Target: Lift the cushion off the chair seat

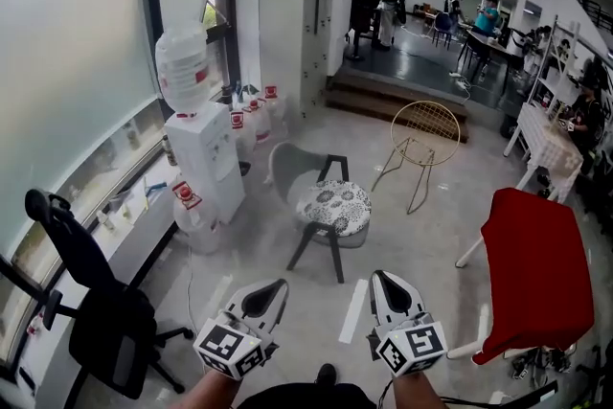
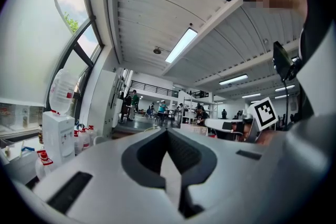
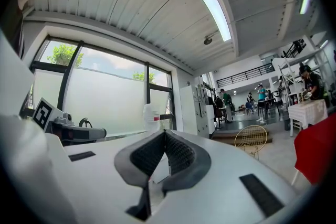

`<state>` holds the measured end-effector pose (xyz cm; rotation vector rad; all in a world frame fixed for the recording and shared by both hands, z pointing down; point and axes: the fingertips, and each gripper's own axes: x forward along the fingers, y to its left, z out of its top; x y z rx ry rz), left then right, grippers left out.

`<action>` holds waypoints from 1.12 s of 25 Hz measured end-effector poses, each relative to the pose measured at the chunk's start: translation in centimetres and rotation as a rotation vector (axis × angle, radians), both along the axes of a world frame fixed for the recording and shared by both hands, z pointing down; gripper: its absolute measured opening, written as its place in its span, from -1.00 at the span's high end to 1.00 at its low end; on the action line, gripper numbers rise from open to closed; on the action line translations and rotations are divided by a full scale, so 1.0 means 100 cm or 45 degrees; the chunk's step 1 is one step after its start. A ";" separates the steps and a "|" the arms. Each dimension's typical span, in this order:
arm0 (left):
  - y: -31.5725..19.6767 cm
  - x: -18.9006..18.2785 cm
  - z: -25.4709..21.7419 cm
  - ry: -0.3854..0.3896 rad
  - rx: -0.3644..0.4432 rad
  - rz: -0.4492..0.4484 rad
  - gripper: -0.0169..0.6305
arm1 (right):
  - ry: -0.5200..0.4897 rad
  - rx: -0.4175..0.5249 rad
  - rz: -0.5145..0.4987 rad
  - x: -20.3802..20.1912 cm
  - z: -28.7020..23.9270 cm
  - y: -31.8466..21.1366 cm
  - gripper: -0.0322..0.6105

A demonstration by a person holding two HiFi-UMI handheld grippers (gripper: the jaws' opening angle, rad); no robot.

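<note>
A round cushion [image 1: 333, 206] with a black-and-white floral print lies on the seat of a grey chair [image 1: 287, 170] with black legs, in the middle of the floor in the head view. Both grippers are held low in front of me, well short of the chair and pointing level toward it. My left gripper [image 1: 280, 284] [image 2: 168, 132] is shut, its jaws meeting at the tip with nothing between them. My right gripper [image 1: 377, 276] [image 3: 165, 132] is shut and empty as well. Neither gripper view shows the cushion.
A white water dispenser [image 1: 203, 163] with a bottle [image 1: 182, 67] on top stands left of the chair, spare bottles [image 1: 254, 120] behind it. A black office chair [image 1: 96, 302] is at near left, a gold wire chair [image 1: 424, 134] beyond, a red-draped table [image 1: 536, 273] at right.
</note>
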<state>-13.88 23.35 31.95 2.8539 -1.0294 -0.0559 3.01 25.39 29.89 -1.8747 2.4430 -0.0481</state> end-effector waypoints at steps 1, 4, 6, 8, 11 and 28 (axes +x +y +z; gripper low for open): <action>-0.005 0.006 0.001 -0.004 -0.001 -0.003 0.93 | 0.000 0.001 -0.006 0.005 0.001 -0.005 0.88; -0.020 0.023 0.004 -0.009 -0.014 -0.018 0.93 | -0.001 0.006 -0.019 0.023 0.002 -0.020 0.87; -0.029 0.036 0.003 -0.008 -0.022 -0.029 0.93 | -0.008 0.009 -0.026 0.036 0.001 -0.029 0.87; -0.039 0.050 0.002 -0.013 -0.022 -0.032 0.93 | -0.011 0.011 -0.032 0.050 0.001 -0.037 0.87; -0.051 0.070 0.003 -0.017 -0.024 -0.042 0.93 | -0.002 0.013 -0.044 0.071 0.003 -0.048 0.87; -0.101 0.118 0.012 -0.071 -0.053 -0.075 0.93 | -0.046 0.015 -0.086 0.122 0.017 -0.102 0.87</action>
